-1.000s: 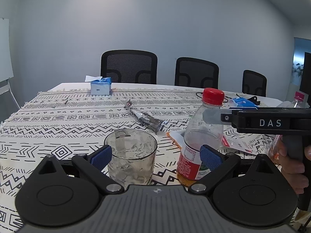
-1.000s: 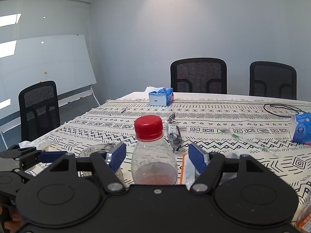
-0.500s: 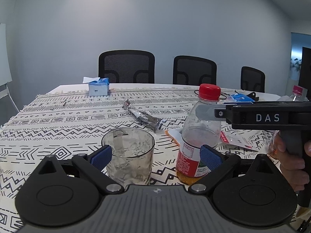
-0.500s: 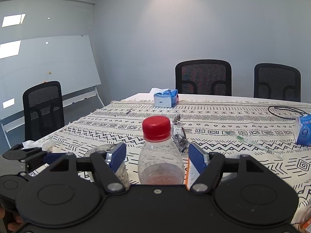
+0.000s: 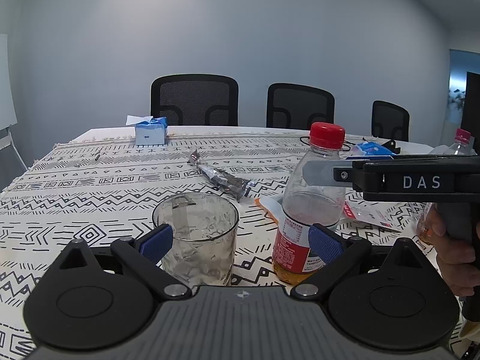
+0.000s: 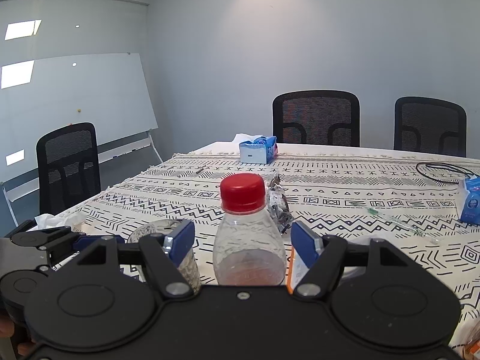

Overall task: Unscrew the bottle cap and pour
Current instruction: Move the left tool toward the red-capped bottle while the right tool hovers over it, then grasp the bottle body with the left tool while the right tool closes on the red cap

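A clear bottle [image 5: 312, 210] with a red cap [image 5: 327, 135], a red label and a little amber liquid stands upright on the patterned tablecloth [image 5: 90, 186]. An empty glass [image 5: 195, 234] stands just left of it. My left gripper [image 5: 240, 244] is open, close in front of both, its blue pads [image 5: 156, 243] flanking the glass and the bottle. The right gripper [image 5: 318, 174] reaches in from the right at the bottle's shoulder. In the right wrist view the bottle [image 6: 249, 240] and its cap [image 6: 243, 192] stand between the open right gripper [image 6: 242, 244] fingers, not touched.
A dark wrapper [image 5: 222, 177] and an orange-edged packet [image 5: 270, 204] lie behind the bottle. A blue tissue box [image 5: 150, 130] sits near the far edge. A second bottle [image 5: 462, 144], a blue pack [image 6: 471, 201] and a black cable [image 6: 441, 171] are on the right. Chairs [image 5: 195, 99] line the table.
The right gripper has shifted slightly, so the bottle now stands centred between its fingers. The left view dropped a little. Both grippers stay open; bottle and glass have not moved.
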`<state>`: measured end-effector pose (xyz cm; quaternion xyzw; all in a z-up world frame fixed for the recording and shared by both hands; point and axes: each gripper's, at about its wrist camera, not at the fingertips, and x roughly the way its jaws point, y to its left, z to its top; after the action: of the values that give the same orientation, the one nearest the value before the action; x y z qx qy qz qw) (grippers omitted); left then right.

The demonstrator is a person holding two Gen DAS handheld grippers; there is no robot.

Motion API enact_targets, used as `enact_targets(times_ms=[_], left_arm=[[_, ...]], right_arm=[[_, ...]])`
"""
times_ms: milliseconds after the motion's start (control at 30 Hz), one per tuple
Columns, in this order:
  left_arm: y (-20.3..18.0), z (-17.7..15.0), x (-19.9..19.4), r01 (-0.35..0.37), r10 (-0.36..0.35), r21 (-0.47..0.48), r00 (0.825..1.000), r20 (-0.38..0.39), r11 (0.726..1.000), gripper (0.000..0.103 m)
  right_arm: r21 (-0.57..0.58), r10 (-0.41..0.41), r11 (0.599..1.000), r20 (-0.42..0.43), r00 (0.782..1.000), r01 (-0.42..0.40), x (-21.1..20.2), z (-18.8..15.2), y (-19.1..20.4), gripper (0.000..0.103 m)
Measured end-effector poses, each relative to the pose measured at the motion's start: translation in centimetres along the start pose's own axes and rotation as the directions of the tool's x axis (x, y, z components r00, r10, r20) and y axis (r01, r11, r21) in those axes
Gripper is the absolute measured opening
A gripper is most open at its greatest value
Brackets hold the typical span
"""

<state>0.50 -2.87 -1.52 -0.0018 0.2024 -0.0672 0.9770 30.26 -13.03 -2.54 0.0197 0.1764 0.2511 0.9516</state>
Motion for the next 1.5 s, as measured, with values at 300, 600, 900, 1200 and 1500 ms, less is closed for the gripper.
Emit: enact_targets(times_ms=[300,600,900,1200,1500], left_arm=[[-0.3,-0.1,0.4,-0.002,0.001,0.019,1.000,0.021,1.000,0.098],[-2.9,-0.4,0.3,0.067,-0.078,0.125,0.993,0.090,0.990,0.098],[-6.2,0.2,3.6,0.084,-0.113,0.191,0.983,0.142,0.978,0.098],[-8.0,-0.4,5.8,0.081,-0.130,0.260,0.975,0.178,0.962,0.059],[-7.7,-0.7,5.9,0.115,-0.154,0.194,0.968,0.199,0.974,0.059]], right_arm=[[-0.027,-0.004,1.000,0.005,1.000,0.004,0.2,0.5,0.3,0.073],[-0.081,0.045,0.996,0.068,0.997,-0.039,-0.7,1.4,0.1,0.074],[-0.109,0.064,0.992,0.026,0.998,-0.061,1.6,3.2,-0.5,0.073],[-0.120,0.065,0.991,0.010,0.998,-0.064,2.8,3.6,-0.3,0.047],[-0.153,0.044,0.988,0.031,0.999,-0.039,3.1,3.1,0.6,0.034]])
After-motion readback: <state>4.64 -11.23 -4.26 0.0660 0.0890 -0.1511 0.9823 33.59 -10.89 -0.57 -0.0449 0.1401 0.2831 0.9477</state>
